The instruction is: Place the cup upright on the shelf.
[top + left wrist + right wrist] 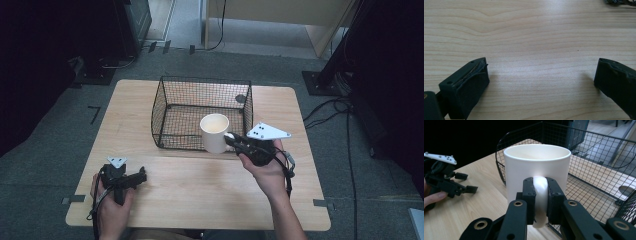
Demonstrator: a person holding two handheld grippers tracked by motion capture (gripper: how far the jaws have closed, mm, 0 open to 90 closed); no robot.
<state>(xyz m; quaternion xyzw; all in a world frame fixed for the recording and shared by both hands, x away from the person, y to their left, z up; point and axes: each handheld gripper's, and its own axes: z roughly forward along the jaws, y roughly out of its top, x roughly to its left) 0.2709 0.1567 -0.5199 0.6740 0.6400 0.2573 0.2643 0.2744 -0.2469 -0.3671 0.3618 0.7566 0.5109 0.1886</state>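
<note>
One wooden table [190,195] — grey carpet [45,165]

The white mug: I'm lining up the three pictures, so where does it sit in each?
High view: white mug at centre, at the wire basket's front edge, handle in the right gripper.
Left gripper view: not in it.
Right gripper view: mug at centre, handle clamped.
Shared landmark: the basket.

Your right tool [540,202] is clamped tight, jaws pinched together, forearm angled in from bottom right, wrist raised. Your left tool [131,179] sits low by your left hand [111,205], jaws spread wide, pointing right.
</note>
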